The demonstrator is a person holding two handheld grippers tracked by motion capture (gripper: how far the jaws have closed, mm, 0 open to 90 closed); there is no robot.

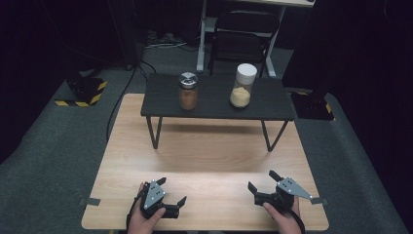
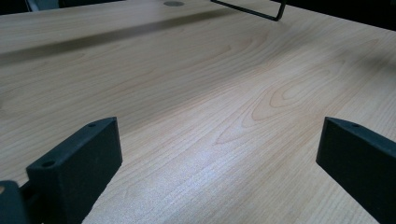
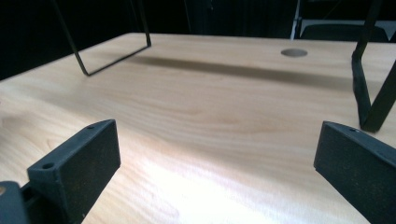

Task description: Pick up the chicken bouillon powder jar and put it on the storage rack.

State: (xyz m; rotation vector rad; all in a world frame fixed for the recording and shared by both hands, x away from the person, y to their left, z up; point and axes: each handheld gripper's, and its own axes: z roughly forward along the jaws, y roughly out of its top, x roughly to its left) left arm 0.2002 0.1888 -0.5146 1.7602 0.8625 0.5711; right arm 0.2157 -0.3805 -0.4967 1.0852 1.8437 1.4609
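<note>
Pale wood grain runs across the table under both your hands. Your left gripper sits at about 7 o'clock on the tabletop, its jaws spread wide over bare wood. Your right gripper sits at about 5 o'clock, jaws just as wide and holding nothing. At 12 o'clock stands a dark shelf on thin metal legs, carrying two jars: a brown-filled jar with a metal lid, and a white-capped jar of what may be pale powder. No label or writing on either jar is readable from here.
</note>
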